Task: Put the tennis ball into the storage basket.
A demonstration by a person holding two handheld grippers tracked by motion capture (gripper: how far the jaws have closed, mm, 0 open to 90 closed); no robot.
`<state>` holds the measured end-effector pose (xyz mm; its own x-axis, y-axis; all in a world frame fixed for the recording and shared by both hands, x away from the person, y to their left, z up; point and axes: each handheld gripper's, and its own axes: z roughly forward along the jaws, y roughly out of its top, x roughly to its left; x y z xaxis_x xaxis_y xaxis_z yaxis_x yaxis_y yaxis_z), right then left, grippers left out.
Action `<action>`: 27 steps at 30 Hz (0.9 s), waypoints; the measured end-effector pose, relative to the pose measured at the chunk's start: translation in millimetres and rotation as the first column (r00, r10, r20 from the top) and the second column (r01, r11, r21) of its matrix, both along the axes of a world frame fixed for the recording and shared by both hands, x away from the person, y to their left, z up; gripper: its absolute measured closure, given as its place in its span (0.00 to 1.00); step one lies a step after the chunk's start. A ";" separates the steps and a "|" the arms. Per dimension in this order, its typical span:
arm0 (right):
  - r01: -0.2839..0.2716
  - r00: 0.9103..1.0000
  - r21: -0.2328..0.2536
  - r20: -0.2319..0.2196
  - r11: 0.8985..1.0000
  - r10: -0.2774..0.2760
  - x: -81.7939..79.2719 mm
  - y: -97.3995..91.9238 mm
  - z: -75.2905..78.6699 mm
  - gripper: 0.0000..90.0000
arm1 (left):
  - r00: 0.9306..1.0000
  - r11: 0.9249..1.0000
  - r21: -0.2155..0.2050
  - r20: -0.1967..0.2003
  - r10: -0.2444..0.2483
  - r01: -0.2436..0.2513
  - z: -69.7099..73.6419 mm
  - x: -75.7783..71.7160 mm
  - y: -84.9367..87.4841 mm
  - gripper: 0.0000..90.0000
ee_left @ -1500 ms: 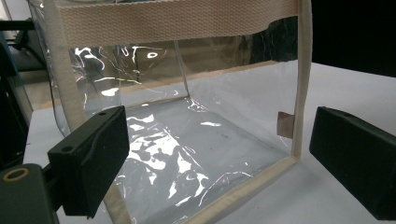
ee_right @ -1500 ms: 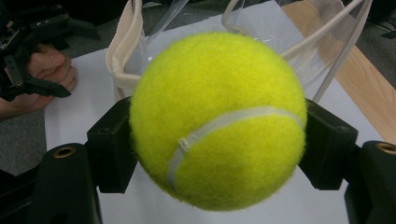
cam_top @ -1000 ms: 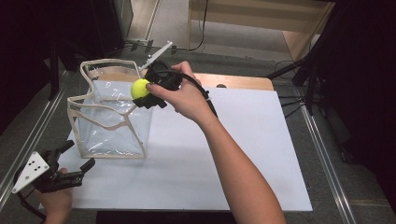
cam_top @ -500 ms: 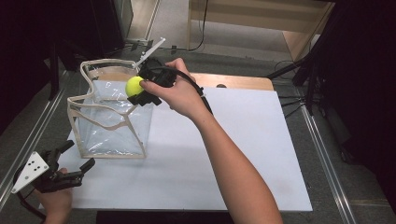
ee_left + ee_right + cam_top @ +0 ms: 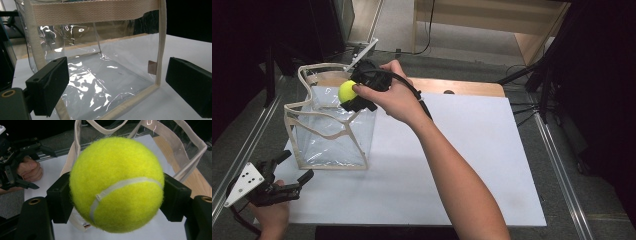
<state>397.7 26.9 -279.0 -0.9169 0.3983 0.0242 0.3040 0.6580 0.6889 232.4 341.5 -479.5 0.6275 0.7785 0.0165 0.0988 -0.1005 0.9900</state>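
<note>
Table [image 5: 462, 165]: white sheet across the centre of the high view, wooden edge along the top.
Bag [image 5: 329, 130]: clear, cream-trimmed, standing open at the upper left of the sheet.
Right claw [image 5: 354, 92]: clamped on the ball, hanging over the bag's open top, upper left of frame.
Left claw [image 5: 294, 170]: jaws apart, nothing between them, lower left, just off the bag's near corner.
Ball [image 5: 347, 91]: yellow-green, squeezed between both pads, above the bag's mouth.
</note>
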 end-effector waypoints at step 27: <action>-0.032 0.999 -0.069 -0.031 0.997 0.030 10.2 21.0 -16.6 0.26 | 1.000 1.000 -0.009 -0.003 0.006 -0.006 -0.2 0.2 0.3 0.06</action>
